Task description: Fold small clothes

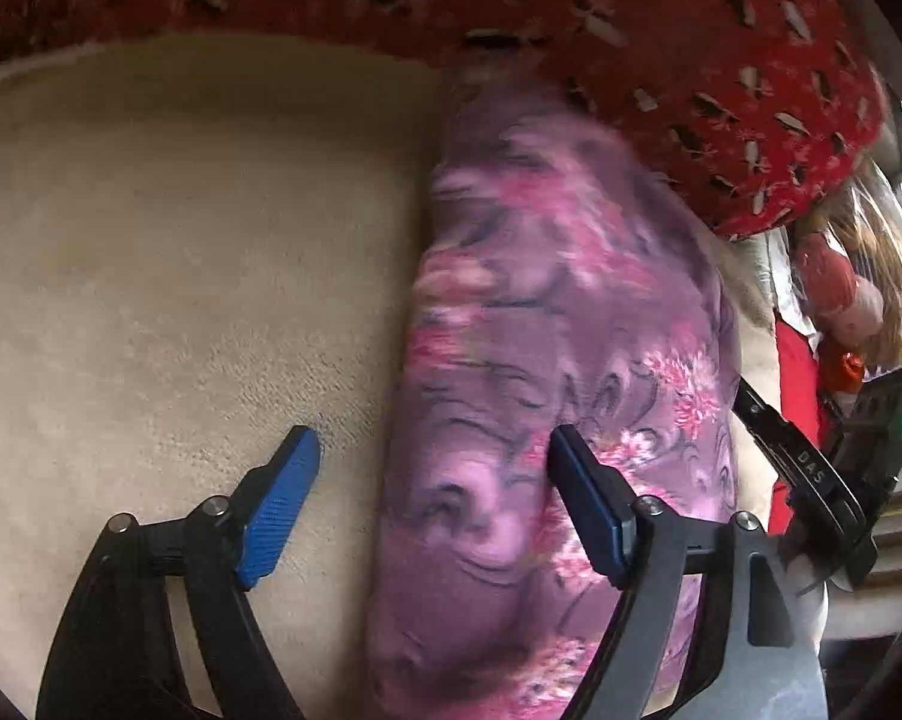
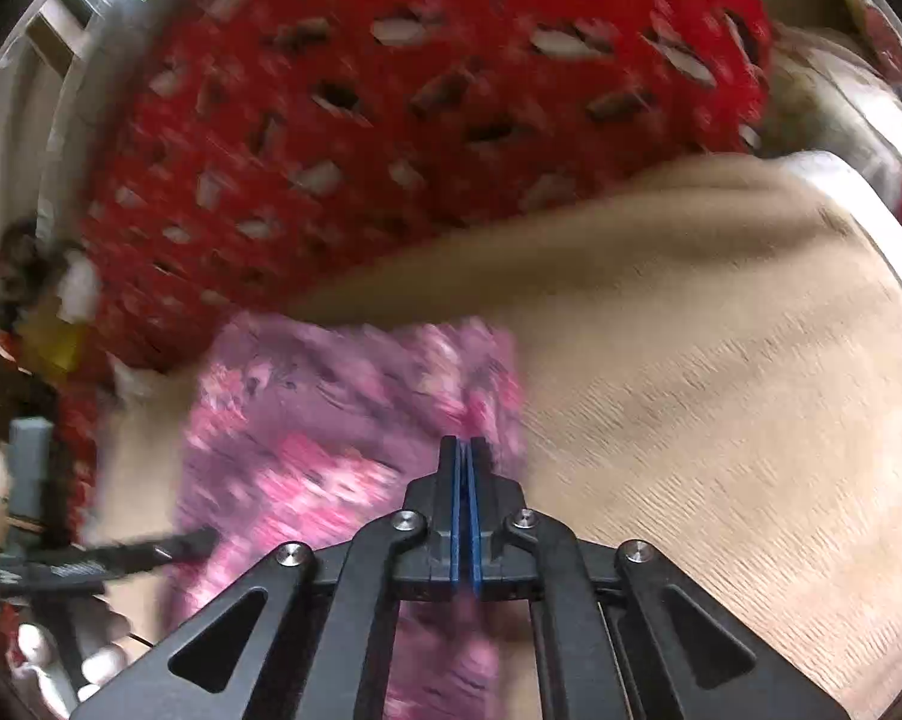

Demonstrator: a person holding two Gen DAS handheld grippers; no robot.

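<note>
While the left wrist view looks down on a beige plush surface [image 1: 168, 252], the left hand-held gripper [image 1: 432, 468] stands wide, its blue pads [image 1: 279, 504] well apart and pressing on nothing. The left pad hangs over bare beige plush; the right one sits over the folded purple-and-pink floral garment [image 1: 571, 324], whose long left edge runs between the two pads. That garment lies as a narrow strip stretching from near to far, its far end just beside a red patterned fabric [image 1: 691, 60] that fills the far side of the scene. To the right of the garment, part of the other tool shows at the picture's edge.

In the right wrist view, which is blurred, the right hand-held gripper [image 2: 466, 450] is fully closed, blue pads flat together over the near right part of the garment [image 2: 330, 420]; whether cloth is pinched between them cannot be told. Beige plush [image 2: 721, 390] spreads to the right
</note>
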